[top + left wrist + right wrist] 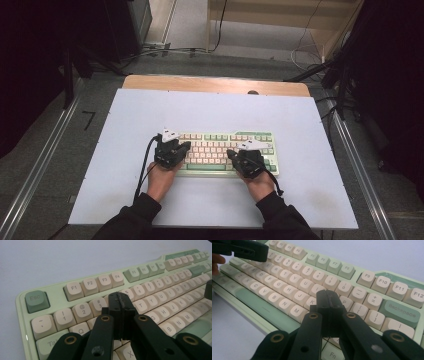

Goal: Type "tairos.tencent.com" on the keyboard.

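Hovering over the keyboard (225, 150), left gripper (122, 305) and right gripper (328, 301) are clenched, holding nothing.

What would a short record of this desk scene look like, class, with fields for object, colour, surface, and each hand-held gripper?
object: keyboard
colour: pale green case, cream keys, darker green Esc key and Backspace key
surface: white table
left hand-held gripper: jaws shut, nothing between them, over the keys at the keyboard's left part
right hand-held gripper: jaws shut, nothing between them, over the keys at its right part
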Demonstrator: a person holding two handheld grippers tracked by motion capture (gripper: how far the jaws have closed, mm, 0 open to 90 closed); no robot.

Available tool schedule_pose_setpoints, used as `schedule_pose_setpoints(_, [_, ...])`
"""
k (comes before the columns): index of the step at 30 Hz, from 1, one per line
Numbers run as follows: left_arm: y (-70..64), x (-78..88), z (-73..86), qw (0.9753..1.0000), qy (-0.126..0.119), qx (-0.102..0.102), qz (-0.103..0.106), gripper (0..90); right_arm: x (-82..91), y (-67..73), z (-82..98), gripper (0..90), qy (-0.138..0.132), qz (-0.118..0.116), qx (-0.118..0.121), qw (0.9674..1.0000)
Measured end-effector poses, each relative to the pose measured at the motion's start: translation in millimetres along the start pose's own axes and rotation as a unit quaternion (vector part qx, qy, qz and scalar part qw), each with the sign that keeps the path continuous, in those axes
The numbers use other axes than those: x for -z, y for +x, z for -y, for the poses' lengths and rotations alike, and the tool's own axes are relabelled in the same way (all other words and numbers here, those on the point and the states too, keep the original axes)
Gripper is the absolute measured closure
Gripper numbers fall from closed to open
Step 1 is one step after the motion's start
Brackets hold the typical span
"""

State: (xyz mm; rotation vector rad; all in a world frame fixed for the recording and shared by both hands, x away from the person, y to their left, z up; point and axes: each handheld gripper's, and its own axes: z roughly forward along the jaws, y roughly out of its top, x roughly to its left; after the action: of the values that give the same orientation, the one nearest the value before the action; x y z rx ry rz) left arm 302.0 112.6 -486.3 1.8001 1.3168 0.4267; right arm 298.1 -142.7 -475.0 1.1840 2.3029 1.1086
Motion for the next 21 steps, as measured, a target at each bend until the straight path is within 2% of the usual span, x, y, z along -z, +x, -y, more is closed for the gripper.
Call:
schedule_pose_setpoints(12, [0.5, -4.2, 1.3, 0.9999, 0.010, -0.002, -0.001, 90.0, 0.2, -0.1, -0.1, 87.1, 0.000, -0.001, 0.001, 1.0000])
schedule_pose_setpoints(17, [-1.3, -6.7, 2.8, 0.9998, 0.019, -0.010, -0.003, 90.0, 0.0, 0.0, 0.0, 87.0, 0.001, -0.001, 0.000, 1.0000])
schedule_pose_setpoints(21, [-1.2, -3.8, 1.3, 0.9999, 0.009, -0.005, -0.003, 90.0, 0.2, 0.4, -0.1, 87.1, 0.000, -0.001, 0.001, 1.0000])
